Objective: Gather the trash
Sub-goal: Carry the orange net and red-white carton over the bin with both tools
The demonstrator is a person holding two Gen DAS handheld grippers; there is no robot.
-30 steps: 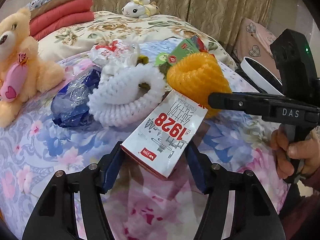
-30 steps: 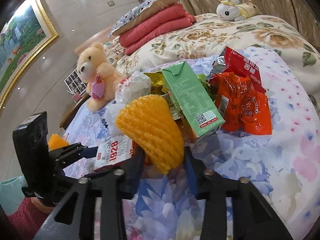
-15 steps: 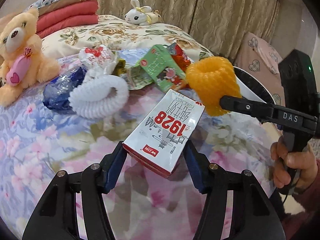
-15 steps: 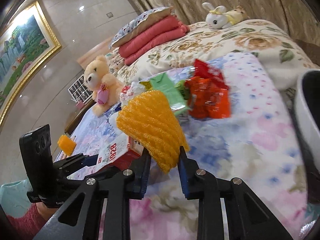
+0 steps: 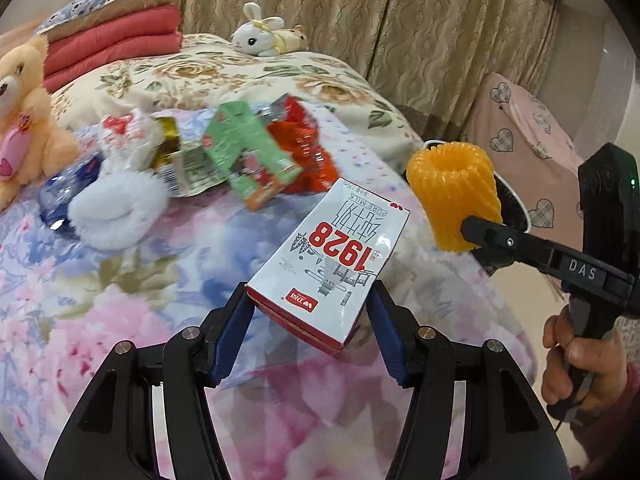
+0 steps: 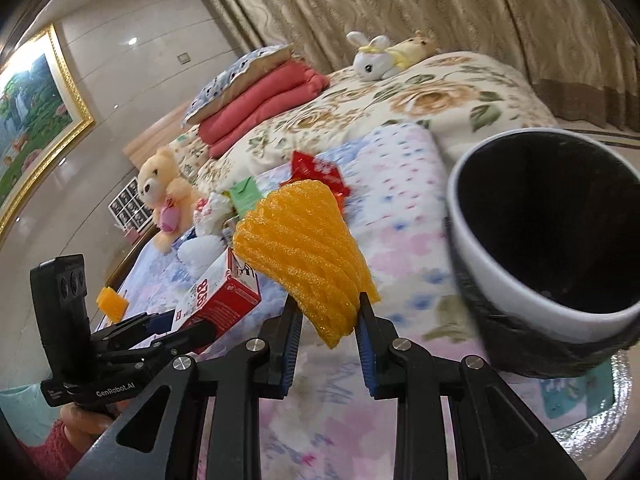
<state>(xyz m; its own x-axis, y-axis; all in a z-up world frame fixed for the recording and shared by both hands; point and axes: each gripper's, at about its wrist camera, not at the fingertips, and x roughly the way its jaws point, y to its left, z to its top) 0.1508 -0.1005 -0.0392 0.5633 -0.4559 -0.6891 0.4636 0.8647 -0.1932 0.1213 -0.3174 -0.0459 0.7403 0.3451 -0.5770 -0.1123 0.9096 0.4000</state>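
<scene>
left gripper [image 5: 310, 316]: pinching the milk carton [image 5: 336, 260] by its lower end, centre of left-wrist frame – pads on both side faces, carton lifted clear of the bed [image 5: 100, 320]
right gripper [image 6: 328, 332]: jaws just closing, now pressed onto the orange foam net [image 6: 308, 252] – narrow bottom tip only between the pads, wide end fanned out above
bin [image 6: 540, 232]: right of right-wrist frame, dark inside, white rim, mouth tilted toward camera – beside the bed edge
remaining trash: green carton [image 5: 248, 152], red wrappers [image 5: 304, 152], white foam net [image 5: 120, 212], blue plastic [image 5: 60, 196] – piled upper left of left-wrist frame, on the bed
risk, net: soft, springy, held at the tip – could squirm out of the pads or snag the rim and land on the bed, not in the bin
risk, carton: grip low and off-centre, long end cantilevered up-right – could pivot or slip if swung fast
risk, collision: two grippers near each other, lower left of right-wrist frame – both heading for one mouth, could knock together
risk, bin: light-looking, at the bed edge – a bump on the rim could tip it
risk, toys: teddy bear [image 5: 24, 120] just beside the pile – easy to grab by mistake later
</scene>
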